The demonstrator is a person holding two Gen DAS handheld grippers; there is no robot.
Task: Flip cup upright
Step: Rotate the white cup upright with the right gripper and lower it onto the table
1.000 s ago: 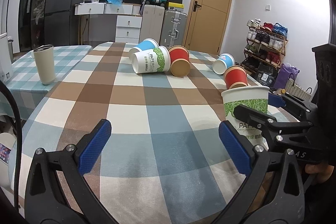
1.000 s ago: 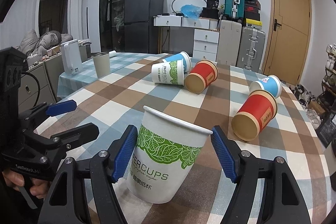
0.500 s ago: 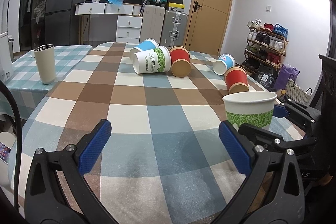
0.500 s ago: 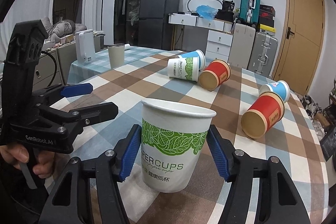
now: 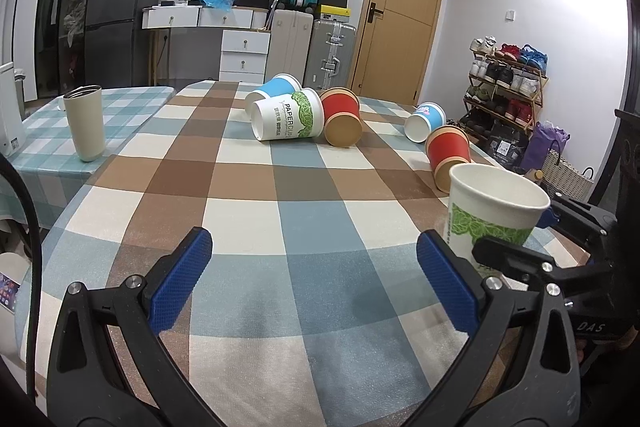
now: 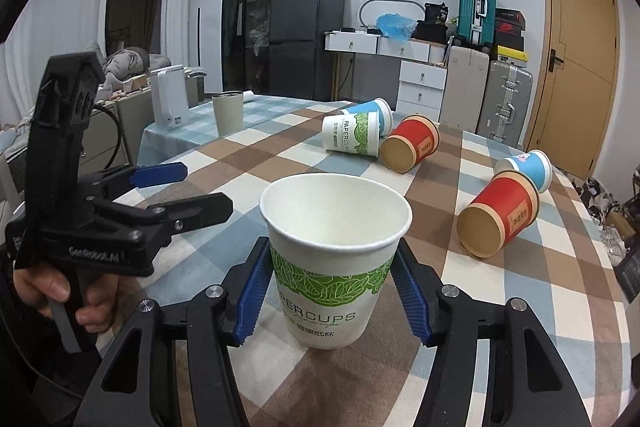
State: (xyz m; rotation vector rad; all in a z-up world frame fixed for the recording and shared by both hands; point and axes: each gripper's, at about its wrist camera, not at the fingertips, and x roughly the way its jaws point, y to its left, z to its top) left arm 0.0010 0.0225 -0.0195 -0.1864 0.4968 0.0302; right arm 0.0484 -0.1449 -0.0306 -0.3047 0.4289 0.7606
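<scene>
Six paper cups were on the checked tablecloth (image 5: 280, 219). Two were white with green leaves, two were red and two were blue. One tall beige tumbler (image 5: 84, 123) stood far off on the left.

One white and green cup (image 6: 335, 263) stood upright, mouth up, near the front of the table. The other five cups lay on their sides. The second white and green cup (image 5: 289, 119), a blue cup (image 5: 276, 85) and a red cup (image 5: 342, 123) lay close together at the far end. The other red cup (image 5: 449, 157) and the other blue cup (image 5: 426, 121) lay over on the right.

A second earlier the standing cup was leaning. Now it was straight, with its bottom down on the cloth.

The right gripper (image 6: 335, 291) had one blue pad on each side of that cup, pressed against its walls and holding it.

The left gripper (image 5: 316, 281) had its fingers wide apart with nothing between them. The standing cup was just to its right.
</scene>
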